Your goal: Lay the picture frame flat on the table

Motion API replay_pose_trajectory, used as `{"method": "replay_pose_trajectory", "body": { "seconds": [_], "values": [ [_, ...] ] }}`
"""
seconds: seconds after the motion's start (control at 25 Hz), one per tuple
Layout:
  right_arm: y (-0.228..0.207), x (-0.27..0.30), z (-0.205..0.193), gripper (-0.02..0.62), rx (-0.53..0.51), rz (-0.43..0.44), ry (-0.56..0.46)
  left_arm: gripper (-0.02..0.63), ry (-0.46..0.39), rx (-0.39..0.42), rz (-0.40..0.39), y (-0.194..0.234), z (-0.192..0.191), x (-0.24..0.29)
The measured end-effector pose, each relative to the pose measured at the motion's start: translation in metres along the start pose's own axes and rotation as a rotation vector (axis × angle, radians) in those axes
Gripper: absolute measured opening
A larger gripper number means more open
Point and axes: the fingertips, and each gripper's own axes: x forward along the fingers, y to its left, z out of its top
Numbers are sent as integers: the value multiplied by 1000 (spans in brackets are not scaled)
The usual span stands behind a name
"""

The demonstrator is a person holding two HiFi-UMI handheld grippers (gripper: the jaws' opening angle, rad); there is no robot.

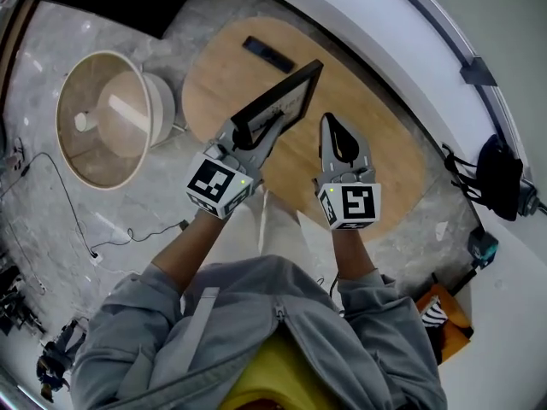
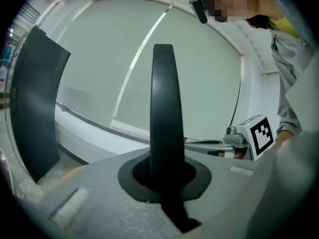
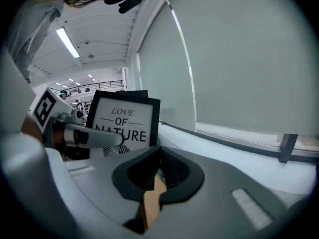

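A black picture frame (image 1: 286, 101) stands upright on the oval wooden table (image 1: 380, 173), its white print facing my right gripper. In the right gripper view the frame (image 3: 124, 118) reads "LOVE OF NATURE". My left gripper (image 1: 256, 132) is shut and empty, its tips by the frame's near lower end, on the print side. In the left gripper view its shut jaws (image 2: 163, 54) rise in the middle, and a dark panel (image 2: 35, 98) at the left looks like the frame seen obliquely. My right gripper (image 1: 332, 122) is shut and empty, apart from the frame, over the table to its right.
A small black slab (image 1: 267, 52) lies on the table's far side. A round beige tub chair (image 1: 102, 118) stands left of the table. A white ledge and window (image 1: 427, 49) curve behind it. Cables (image 1: 128, 237) trail on the floor; a black bag (image 1: 500, 173) sits at right.
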Motion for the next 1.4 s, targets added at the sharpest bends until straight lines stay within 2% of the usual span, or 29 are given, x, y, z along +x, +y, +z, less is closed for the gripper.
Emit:
{"method": "replay_pose_trajectory", "body": {
  "seconds": [0.32,0.4,0.56,0.68,0.88,1.24,1.4],
  "values": [
    [-10,18,-64,2,30,31,23,9,6,-31,-81,17,-61,21],
    [-10,24,-80,48,38,42,28,9,4,-40,-107,22,-76,25],
    [-14,30,-112,75,57,66,54,9,8,-79,-165,25,-100,32],
    [-13,34,-129,98,71,91,73,9,12,-93,-237,26,-115,37],
    [0,33,-149,127,90,166,110,9,34,-99,-400,21,-127,31],
    [20,19,-170,160,111,361,144,9,116,-144,-612,8,-149,21],
    [27,17,-172,146,141,435,140,9,124,-163,-683,2,-153,20]
  ]
}}
